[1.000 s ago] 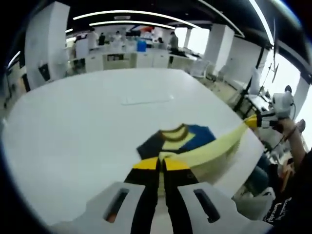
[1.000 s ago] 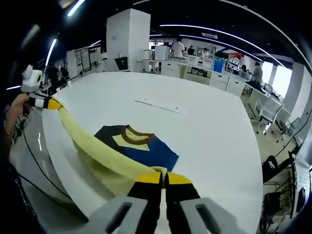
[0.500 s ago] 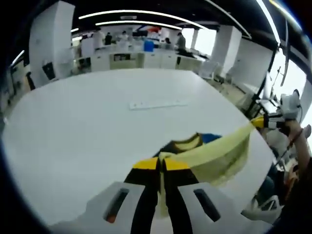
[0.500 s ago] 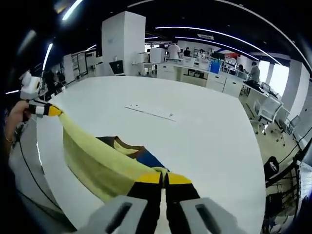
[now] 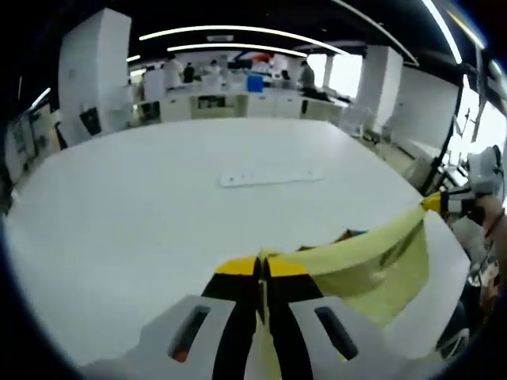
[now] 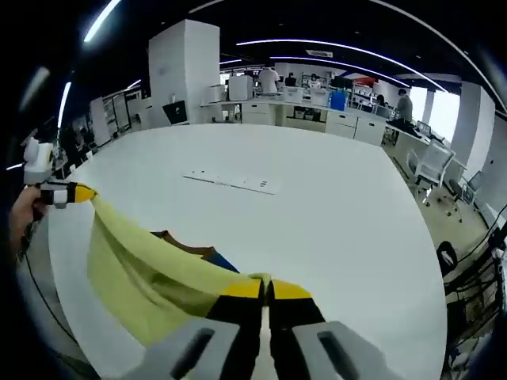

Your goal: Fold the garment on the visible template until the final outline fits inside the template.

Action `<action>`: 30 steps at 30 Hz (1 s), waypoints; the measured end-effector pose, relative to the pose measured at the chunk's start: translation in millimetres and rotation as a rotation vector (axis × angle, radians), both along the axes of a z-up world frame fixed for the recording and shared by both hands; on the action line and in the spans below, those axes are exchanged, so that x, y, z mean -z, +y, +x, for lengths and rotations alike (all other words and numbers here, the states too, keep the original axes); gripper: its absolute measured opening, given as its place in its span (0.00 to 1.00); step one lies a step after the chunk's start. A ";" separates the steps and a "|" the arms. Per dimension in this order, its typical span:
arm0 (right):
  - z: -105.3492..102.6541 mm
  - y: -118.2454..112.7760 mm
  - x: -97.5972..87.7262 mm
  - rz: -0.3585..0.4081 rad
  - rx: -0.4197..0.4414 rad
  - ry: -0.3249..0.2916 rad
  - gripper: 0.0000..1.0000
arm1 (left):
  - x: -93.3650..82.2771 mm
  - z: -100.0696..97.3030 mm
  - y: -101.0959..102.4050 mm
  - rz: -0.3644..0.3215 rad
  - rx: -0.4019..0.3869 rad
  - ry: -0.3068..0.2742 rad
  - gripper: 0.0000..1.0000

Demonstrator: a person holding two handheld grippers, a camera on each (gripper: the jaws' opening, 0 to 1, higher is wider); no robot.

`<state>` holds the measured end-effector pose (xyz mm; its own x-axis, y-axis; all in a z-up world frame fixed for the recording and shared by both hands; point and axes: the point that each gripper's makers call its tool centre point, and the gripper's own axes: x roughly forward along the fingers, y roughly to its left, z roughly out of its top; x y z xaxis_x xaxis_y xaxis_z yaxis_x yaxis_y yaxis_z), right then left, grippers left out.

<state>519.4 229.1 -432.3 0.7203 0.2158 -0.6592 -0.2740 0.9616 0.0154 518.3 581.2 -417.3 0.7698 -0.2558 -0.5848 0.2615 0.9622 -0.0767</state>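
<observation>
Left gripper [image 5: 262, 267]: jaws closed together on one end of the hem of the yellow shirt [image 5: 372, 261]; black jaws with yellow tips, grey body below.
Right gripper [image 6: 264, 286]: jaws pressed shut on the other end of the same hem. In the left gripper view it appears at the right edge [image 5: 440, 203], held in a hand [image 5: 491, 212].
Left gripper, far view: seen at the left of the right gripper view, yellow tip pinching the cloth, a hand [image 6: 22, 207] behind it.
Yellow shirt [image 6: 146, 273]: hem stretched taut between the two grippers, lifted off the table; the cloth hangs below the hem in a loose sheet.
Collar end: a brown neckband and a dark blue patch [image 6: 190, 249] show past the raised hem, low near the table surface.
Table [image 5: 142, 198]: large, white, rounded; the shirt sits at its near edge.
White strip [image 5: 269, 177]: flat on the table, well apart from the shirt, toward the middle.
Template: cannot tell its outline on the table.
Room: open office with white desks, pillars and ceiling light strips; people stand at the far desks.
</observation>
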 end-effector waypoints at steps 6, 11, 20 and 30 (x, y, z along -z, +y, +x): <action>9.0 2.4 29.3 0.011 0.038 0.032 0.00 | 26.6 9.5 3.9 -0.007 -0.001 0.003 0.00; 14.2 2.5 54.2 0.022 0.064 0.059 0.00 | 52.1 21.4 12.0 -0.004 -0.022 0.011 0.00; 22.7 6.8 86.5 0.083 0.077 0.110 0.00 | 77.1 24.7 16.4 -0.024 -0.039 0.046 0.00; 30.5 4.4 104.8 0.064 0.031 0.148 0.00 | 94.9 26.7 19.6 0.100 0.029 0.074 0.00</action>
